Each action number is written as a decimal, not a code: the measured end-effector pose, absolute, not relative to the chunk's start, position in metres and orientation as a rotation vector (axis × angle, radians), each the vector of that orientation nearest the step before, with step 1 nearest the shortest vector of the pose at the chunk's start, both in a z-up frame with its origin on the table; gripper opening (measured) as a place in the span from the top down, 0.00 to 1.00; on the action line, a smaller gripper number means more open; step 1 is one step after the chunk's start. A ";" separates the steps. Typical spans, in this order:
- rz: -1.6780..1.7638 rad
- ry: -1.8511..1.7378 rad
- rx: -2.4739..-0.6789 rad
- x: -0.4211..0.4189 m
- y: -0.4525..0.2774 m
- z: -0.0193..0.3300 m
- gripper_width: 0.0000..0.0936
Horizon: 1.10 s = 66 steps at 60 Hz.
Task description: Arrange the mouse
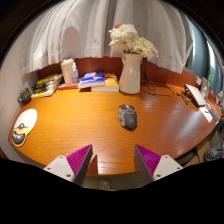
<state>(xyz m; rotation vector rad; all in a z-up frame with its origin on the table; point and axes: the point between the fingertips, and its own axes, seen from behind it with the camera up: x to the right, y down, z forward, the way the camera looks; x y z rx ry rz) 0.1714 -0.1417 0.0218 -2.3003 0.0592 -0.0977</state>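
Observation:
A dark grey mouse (127,117) lies on the wooden desk (90,122), well beyond my fingers and slightly right of the midline between them. My gripper (113,160) is open, its magenta pads (79,160) spread wide with only bare wood between them. A white mouse pad (24,124) with a dark and yellow design rests at the desk's left edge, far from the mouse.
A white vase of flowers (130,72) stands behind the mouse. Stacked books (97,81) and a white bottle (69,71) sit at the back left. A laptop or papers (197,96) lie at the far right. Curtains hang behind.

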 end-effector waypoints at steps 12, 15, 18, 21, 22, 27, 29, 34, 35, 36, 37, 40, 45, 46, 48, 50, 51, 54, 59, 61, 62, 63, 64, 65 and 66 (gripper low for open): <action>-0.135 0.073 -2.323 0.211 -0.074 0.001 0.09; -0.139 0.080 -2.325 0.220 -0.056 -0.001 0.09; -0.138 0.088 -2.330 0.228 -0.039 -0.004 0.09; -0.136 0.099 -2.332 0.235 -0.025 -0.005 0.11; -0.136 0.102 -2.333 0.237 -0.020 -0.006 0.12; -0.128 0.102 -2.342 0.248 0.001 -0.008 0.20; -0.122 0.097 -2.345 0.250 0.008 -0.010 0.25; -0.067 0.072 -2.339 0.244 0.020 -0.011 0.35; -0.058 0.063 -2.340 0.243 0.022 -0.012 0.38; -0.049 0.054 -2.339 0.241 0.023 -0.012 0.41; -0.039 0.044 -2.338 0.239 0.024 -0.013 0.45; -0.045 0.025 -2.332 0.240 0.026 -0.012 0.46; -0.040 0.026 -2.330 0.239 0.026 -0.012 0.49; -0.037 0.030 -2.328 0.239 0.026 -0.012 0.49; -0.036 0.030 -2.325 0.238 0.026 -0.012 0.51; -0.042 0.018 -2.322 0.238 0.026 -0.012 0.54; -0.048 0.011 -2.318 0.239 0.027 -0.012 0.54; -0.069 -0.005 -2.322 0.239 0.027 -0.013 0.59; -0.095 0.008 -2.345 0.239 0.027 -0.013 0.62; -0.080 0.034 -2.357 0.238 0.028 -0.013 0.62; -0.073 0.052 -2.360 0.238 0.028 -0.014 0.62; -0.065 0.070 -2.365 0.237 0.028 -0.014 0.62; -0.061 0.081 -2.372 0.237 0.028 -0.013 0.62; -0.060 0.092 -2.377 0.237 0.028 -0.012 0.62; -0.061 0.101 -2.383 0.237 0.028 -0.011 0.62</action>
